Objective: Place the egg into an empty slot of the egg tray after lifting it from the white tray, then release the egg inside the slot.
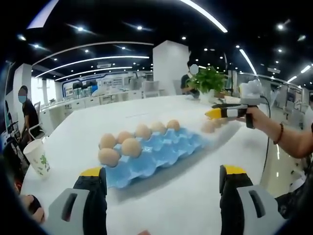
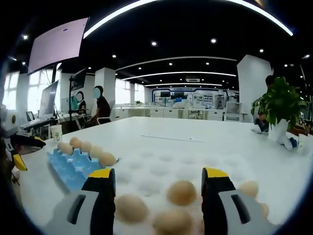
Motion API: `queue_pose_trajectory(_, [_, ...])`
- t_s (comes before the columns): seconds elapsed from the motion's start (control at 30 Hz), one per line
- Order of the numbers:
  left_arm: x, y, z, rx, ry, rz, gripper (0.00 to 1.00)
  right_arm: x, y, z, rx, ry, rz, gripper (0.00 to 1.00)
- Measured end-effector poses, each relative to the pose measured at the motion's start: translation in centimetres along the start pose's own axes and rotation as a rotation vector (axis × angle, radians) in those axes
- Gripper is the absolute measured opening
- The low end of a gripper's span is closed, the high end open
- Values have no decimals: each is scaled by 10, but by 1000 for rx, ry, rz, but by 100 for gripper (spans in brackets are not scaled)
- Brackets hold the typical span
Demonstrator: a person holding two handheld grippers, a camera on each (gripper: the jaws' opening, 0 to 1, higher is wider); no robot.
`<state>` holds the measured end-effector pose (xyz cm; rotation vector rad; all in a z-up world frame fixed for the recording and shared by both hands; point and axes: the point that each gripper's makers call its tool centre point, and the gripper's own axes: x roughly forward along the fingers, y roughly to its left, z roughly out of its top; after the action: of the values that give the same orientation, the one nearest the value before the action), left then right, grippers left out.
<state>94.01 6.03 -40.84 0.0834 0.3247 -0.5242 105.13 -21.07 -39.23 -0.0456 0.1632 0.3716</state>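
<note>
While both tongs gape | egg between right tongs | left tongs empty

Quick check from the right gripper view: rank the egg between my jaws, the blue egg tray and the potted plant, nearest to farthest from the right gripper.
1. Egg, between the open jaws of the right gripper, on the white tray.
2. Blue egg tray, off to the left.
3. Potted plant, far right on the table.

Bright ceiling strips, blurry foreground, warped edges.
</note>
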Motion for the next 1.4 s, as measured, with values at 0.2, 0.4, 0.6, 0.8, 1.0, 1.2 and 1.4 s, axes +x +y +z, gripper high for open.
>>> queue_pose_trajectory(0.2, [0,1,-3,-3,8,1,98,1,-11,-7,9,15,-31,62])
queue_pose_trajectory(0.4, [-2,3,-2,-2,5,6,98,1,-15,-7,15,11,-49,55])
queue_pose_trajectory(0.6, [-4,3,0,-15,-10,5,98,2,-20,-9,10,15,-62,49])
queue_pose_trajectory(0.8, [-6,7,5,-14,-32,23,97,3,-23,-12,-35,38,-76,41])
queue_pose_trajectory(1.0, [-6,7,3,-9,-25,21,97,6,-25,-21,-27,93,-92,34])
queue_pose_trajectory(1.2, [-4,7,3,-13,-25,17,97,11,-31,-27,-5,141,-126,33])
queue_pose_trajectory(1.4, [-4,7,3,-12,-23,18,97,13,-34,-32,21,220,-170,31])
